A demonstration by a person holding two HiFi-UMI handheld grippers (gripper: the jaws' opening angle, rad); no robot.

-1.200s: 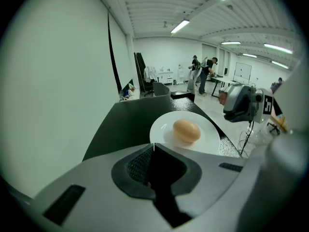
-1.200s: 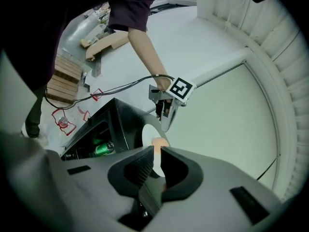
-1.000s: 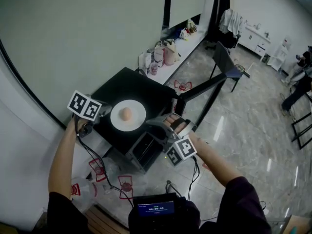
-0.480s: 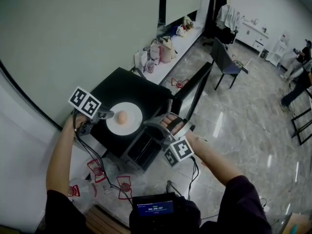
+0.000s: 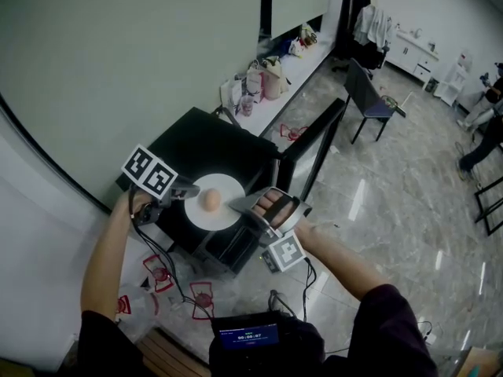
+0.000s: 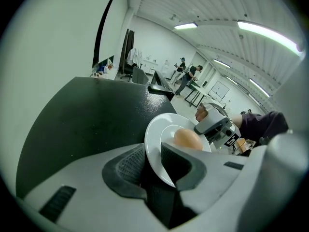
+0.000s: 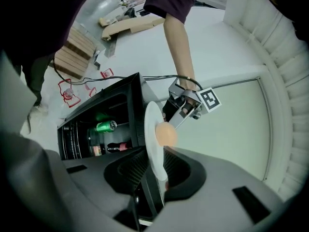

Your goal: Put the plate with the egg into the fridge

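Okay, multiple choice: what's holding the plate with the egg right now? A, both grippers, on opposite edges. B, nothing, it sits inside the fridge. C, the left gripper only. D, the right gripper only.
A: the plate has its rim clamped by the left gripper on one side and the right gripper on the other.

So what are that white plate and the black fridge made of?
The plate looks like glazed ceramic, maybe melamine: smooth, white, slightly glossy. The fridge seems painted metal or plastic on top: black, matte, faintly speckled.
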